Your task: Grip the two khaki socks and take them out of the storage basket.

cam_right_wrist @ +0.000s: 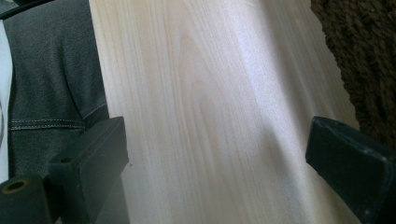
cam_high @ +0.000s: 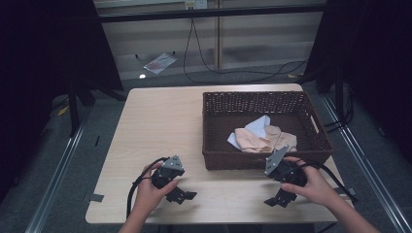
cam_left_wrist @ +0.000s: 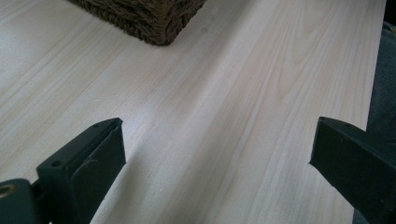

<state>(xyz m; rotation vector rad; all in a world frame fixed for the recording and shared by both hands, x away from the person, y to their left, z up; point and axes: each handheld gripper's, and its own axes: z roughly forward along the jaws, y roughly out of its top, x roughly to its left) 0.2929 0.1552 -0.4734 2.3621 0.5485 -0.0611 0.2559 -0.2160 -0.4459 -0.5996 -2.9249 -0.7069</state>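
Pale wood table (cam_high: 160, 121) lies before you. Your left tool (cam_high: 182, 195) rests near the front edge, jaws spread, nothing between them. The wicker basket (cam_high: 214, 141) holds crumpled cloths (cam_high: 265, 138). Just in front of it, your right tool (cam_high: 276, 200) is released too.

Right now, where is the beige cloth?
In the high view, the beige cloth lies crumpled inside the wicker basket on the table's right half, partly over a pale blue cloth, just beyond the right gripper.
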